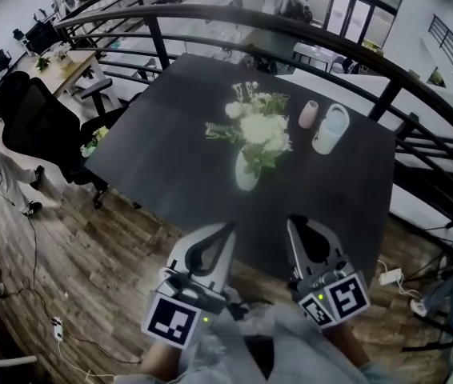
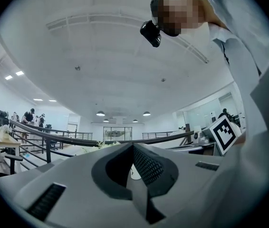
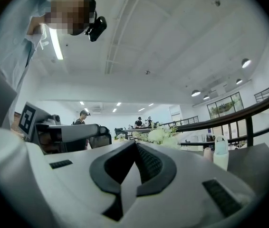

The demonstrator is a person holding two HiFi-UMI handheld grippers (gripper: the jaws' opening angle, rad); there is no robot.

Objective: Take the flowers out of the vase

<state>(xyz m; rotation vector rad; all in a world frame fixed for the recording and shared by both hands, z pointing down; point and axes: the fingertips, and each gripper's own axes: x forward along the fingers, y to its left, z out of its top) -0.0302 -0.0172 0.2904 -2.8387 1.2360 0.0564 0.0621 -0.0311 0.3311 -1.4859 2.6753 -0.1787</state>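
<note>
A white vase (image 1: 246, 176) stands mid-table on the black table (image 1: 162, 158) and holds a bunch of white flowers (image 1: 263, 128) with green leaves. My left gripper (image 1: 228, 227) and right gripper (image 1: 291, 222) hover side by side at the table's near edge, short of the vase, both shut with nothing held. In the left gripper view the shut jaws (image 2: 133, 146) hide most of the vase (image 2: 136, 173); flower tops (image 2: 107, 145) show above them. In the right gripper view the flowers (image 3: 161, 136) rise beyond the shut jaws (image 3: 135, 142).
A pink cup (image 1: 309, 114) and a white-and-blue bottle (image 1: 330, 129) stand just right of the flowers. Black office chairs (image 1: 30, 122) are left of the table, a curved black railing (image 1: 386, 70) runs behind it, and cables lie on the wood floor (image 1: 66, 278).
</note>
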